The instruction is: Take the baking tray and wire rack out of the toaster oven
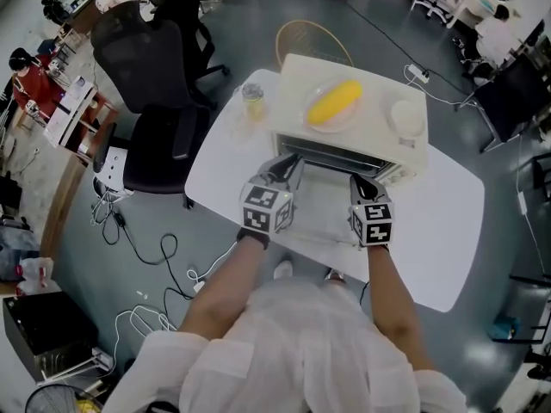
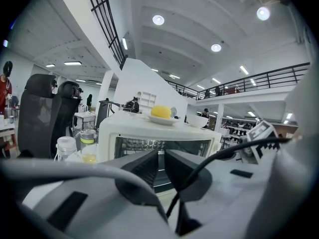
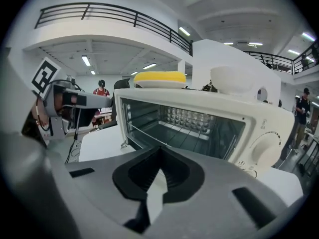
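Observation:
A cream toaster oven [image 1: 349, 136] stands on the white table [image 1: 448, 222] with its door [image 1: 320, 213] folded down toward me. Through the opening, the right gripper view shows a wire rack [image 3: 187, 133] on the side rails. The dark floor below may be the baking tray, but I cannot tell. My left gripper [image 1: 288, 169] [image 2: 160, 156] hovers at the left of the opening, jaws together and holding nothing. My right gripper [image 1: 362, 181] [image 3: 159, 151] is at the right of the opening, above the door, also shut and empty.
A plate with a yellow food item [image 1: 334, 103] and a white bowl [image 1: 406, 117] rest on top of the oven. A small jar [image 1: 252, 100] stands on the table left of the oven. A black office chair [image 1: 159, 84] is beside the table's left edge.

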Demonstrator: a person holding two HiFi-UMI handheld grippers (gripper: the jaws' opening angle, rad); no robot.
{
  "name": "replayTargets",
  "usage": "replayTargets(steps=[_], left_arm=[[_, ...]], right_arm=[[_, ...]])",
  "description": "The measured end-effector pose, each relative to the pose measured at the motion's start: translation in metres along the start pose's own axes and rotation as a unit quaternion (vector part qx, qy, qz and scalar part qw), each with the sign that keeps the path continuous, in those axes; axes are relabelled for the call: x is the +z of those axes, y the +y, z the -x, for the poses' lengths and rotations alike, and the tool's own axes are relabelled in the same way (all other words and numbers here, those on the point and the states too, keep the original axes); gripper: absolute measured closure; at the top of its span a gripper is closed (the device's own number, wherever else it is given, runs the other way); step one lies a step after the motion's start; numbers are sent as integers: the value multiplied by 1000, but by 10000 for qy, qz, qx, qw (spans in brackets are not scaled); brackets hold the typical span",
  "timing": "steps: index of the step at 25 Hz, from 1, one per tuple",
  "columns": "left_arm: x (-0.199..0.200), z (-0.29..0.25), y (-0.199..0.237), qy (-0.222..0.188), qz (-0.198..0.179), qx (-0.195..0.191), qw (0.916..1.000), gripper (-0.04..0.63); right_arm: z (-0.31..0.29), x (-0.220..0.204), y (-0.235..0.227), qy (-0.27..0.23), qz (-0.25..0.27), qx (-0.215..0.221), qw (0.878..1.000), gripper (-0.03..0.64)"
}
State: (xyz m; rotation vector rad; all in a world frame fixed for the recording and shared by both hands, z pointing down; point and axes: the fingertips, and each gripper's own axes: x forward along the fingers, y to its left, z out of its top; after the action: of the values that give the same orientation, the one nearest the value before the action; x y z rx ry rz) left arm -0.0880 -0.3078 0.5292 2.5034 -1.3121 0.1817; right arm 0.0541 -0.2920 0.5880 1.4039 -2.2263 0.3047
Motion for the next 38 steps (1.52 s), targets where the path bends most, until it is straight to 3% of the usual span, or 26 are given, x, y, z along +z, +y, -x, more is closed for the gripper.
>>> replayTargets(steps=[3,5,10,13,18,20,22,28,38], left_arm=[[-2,-2,6,37,44,26,10000,568],[-5,0,9,93,45,61,9999,568],[-10,1,17,222,156,200,9994,568],[-11,0,19,307,141,231,9992,568],[-16,-3,24,387,229,240,9987,568],[-17,-4,22,408,224,235,9986,568],[-17,-4,18,434,165,239,9986,568],[-13,-6,19,517,86,314,9981,568],[-12,-13,18,882,175,407,9951,568]], right_arm=[[-14,0,6,188,447,110,9988,611],[-22,-1,11,383,872,206,9952,555],[-36,2,12,832,2111,131,9738,555],[-44,0,11,1056,2925,-27,9504,553],[-58,-10,2,1396,4252,-410,8933,537],[-62,-14,0,1460,4601,-517,8743,535],[-65,-17,-2,1497,4787,-579,8632,535],[-77,-21,-12,1604,4836,-605,8583,535],[-71,-20,-4,1466,4822,-634,8614,588]])
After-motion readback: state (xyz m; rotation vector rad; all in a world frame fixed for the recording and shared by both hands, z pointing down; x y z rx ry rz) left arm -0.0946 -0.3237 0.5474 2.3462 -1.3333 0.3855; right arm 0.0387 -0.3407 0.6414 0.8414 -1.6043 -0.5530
